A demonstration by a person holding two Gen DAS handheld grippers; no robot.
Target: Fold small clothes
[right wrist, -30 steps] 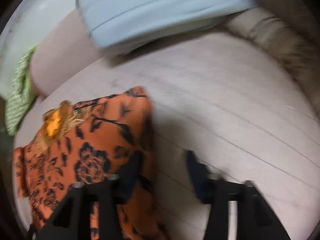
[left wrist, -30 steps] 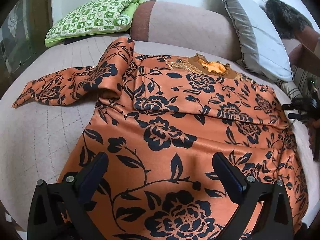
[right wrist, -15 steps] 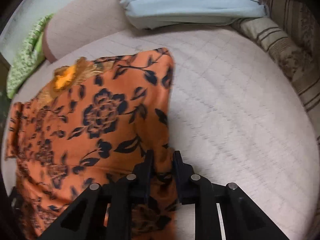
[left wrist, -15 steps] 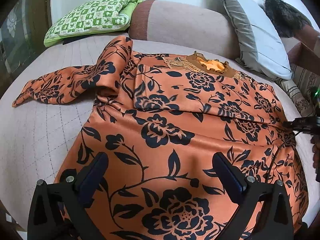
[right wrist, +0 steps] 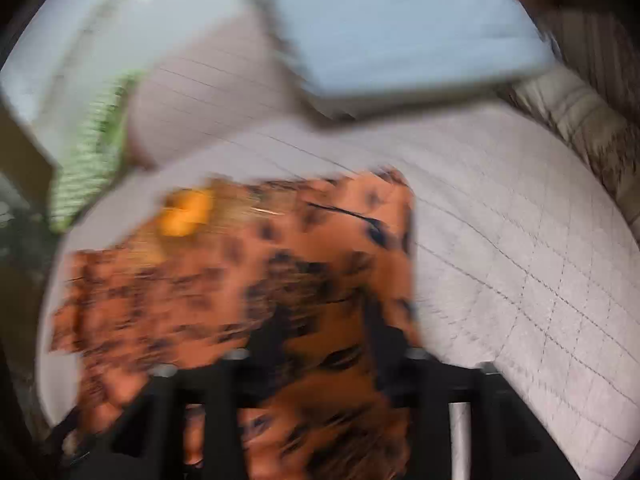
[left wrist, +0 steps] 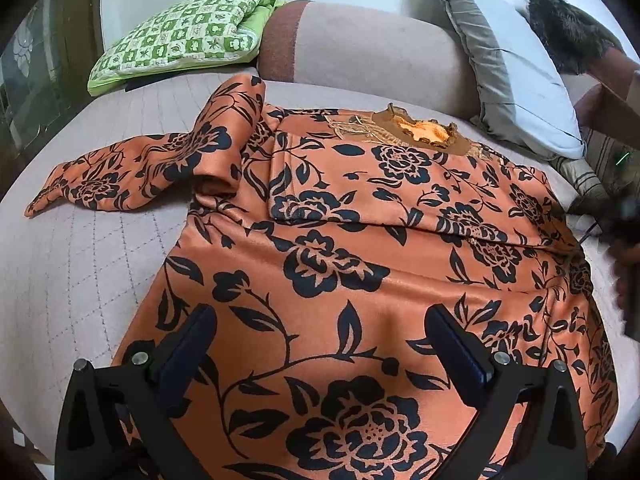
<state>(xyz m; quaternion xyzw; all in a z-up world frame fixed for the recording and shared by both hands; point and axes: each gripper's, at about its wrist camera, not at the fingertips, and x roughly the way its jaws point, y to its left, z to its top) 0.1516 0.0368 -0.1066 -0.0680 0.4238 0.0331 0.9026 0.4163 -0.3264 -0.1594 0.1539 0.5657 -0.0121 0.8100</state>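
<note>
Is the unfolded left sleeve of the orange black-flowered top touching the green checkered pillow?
Apart. In the left wrist view the sleeve lies on the quilted cover, with a bare strip of cover between it and the pillow.

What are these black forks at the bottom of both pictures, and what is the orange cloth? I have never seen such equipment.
The black forks are two-finger grippers, each held by a person, with a camera looking along its fingers. One picture comes from the left gripper, whose fingers are wide open above the cloth and hold nothing. The other comes from the right gripper; it is blurred, so its grip is unclear. The cloth is an orange floral top, spread on a quilted bed, one sleeve stretched sideways. Pillows lie behind it.
</note>
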